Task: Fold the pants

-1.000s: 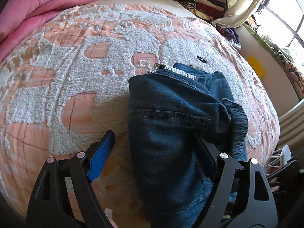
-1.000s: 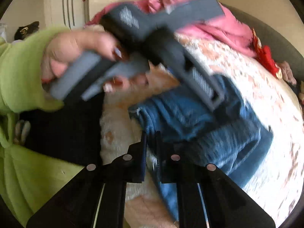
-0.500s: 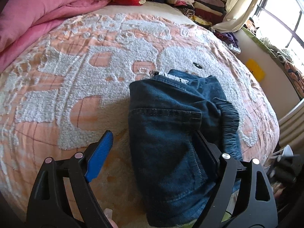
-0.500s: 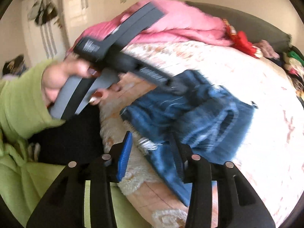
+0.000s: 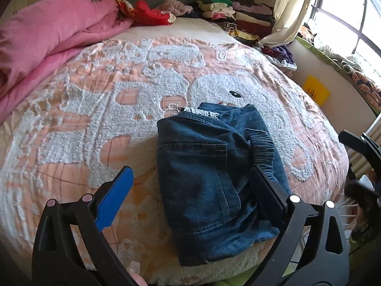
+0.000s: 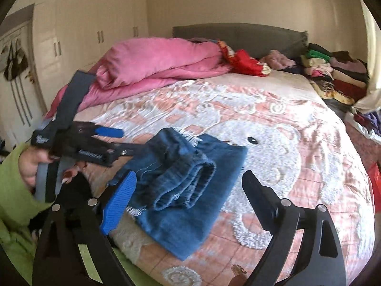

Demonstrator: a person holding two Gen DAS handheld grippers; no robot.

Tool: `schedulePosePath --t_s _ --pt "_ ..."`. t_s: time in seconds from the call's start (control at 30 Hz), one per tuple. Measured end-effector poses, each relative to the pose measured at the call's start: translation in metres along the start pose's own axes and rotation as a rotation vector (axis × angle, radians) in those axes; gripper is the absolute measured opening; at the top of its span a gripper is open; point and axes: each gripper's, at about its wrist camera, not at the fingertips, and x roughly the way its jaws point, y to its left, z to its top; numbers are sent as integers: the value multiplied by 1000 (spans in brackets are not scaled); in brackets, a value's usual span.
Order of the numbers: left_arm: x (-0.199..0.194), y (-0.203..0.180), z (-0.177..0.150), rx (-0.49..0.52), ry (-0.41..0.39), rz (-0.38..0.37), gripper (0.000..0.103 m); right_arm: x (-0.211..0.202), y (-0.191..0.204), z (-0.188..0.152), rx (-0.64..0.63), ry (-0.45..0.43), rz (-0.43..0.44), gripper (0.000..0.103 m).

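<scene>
Blue denim pants (image 5: 209,174) lie folded into a compact bundle on the peach and white bedspread (image 5: 95,109), near the bed's front edge. They also show in the right wrist view (image 6: 188,181). My left gripper (image 5: 190,178) is open and empty, its fingers spread on either side of the bundle, above it. It shows from the side in the right wrist view (image 6: 116,143), at the bundle's left end. My right gripper (image 6: 188,186) is open and empty, held back from the bundle's front.
A pink duvet (image 5: 47,38) is heaped at the back left. Stacked folded clothes (image 5: 238,16) sit at the back right by a curtain and window. Red and mauve garments (image 6: 247,62) lie by the grey headboard. Wardrobe doors (image 6: 90,38) stand at the left.
My right gripper has opened from shut and pulled back from the pants. My left gripper has lifted and drawn back, staying open. The bundle lies flat on the bed.
</scene>
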Motion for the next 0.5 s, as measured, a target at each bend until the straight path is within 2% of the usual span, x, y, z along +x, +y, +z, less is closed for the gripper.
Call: schedulePosePath --t_s 0.27,0.5 --pt "-2 -1 -3 21 -11 31 93 11 -17 -1 88 11 -77 95" --pt "7 1 -8 20 7 38 93 30 -24 -8 132 74 -100 95"
